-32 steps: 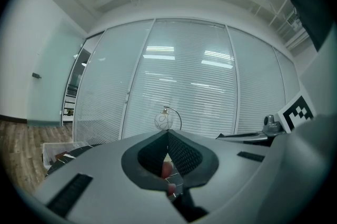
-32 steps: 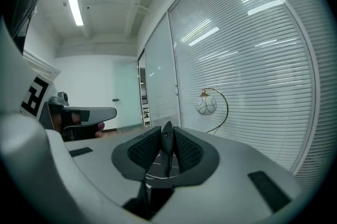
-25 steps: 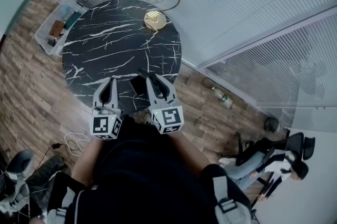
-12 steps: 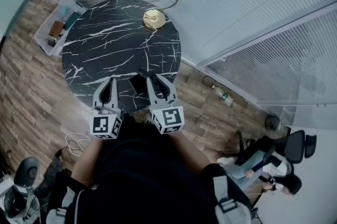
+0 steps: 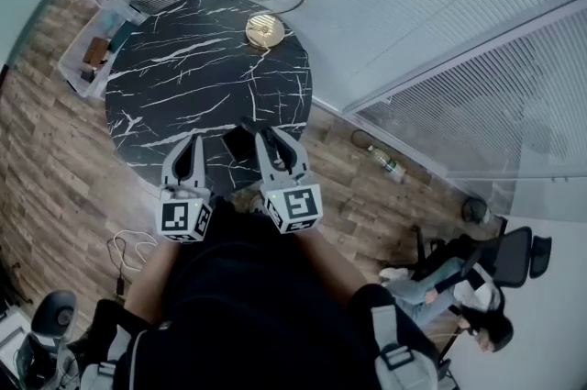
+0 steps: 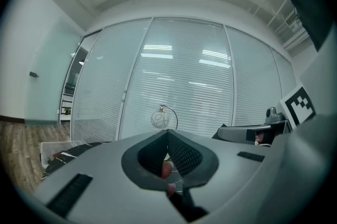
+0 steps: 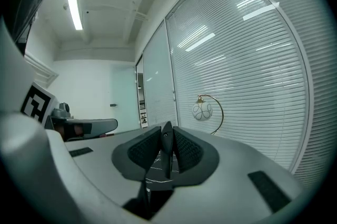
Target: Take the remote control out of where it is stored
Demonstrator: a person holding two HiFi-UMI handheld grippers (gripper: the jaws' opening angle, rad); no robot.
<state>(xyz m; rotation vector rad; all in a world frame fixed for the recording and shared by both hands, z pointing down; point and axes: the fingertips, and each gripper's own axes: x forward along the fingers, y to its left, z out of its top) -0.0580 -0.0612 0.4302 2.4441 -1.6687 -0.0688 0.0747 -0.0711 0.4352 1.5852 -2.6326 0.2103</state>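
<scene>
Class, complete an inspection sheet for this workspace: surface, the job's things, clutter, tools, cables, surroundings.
Surface: round black marble table.
Job's things: thin dark flat thing, probably the remote control, edge-on in the right tool; where it was stored cannot be made out.
Clutter: lamp at the table's far edge.
Tools: left tool shut, empty; right tool shut on the thin dark flat thing.
Cables: white cable loose on the floor.
Surroundings: plastic bin, bottle, blinds, seated person.
</scene>
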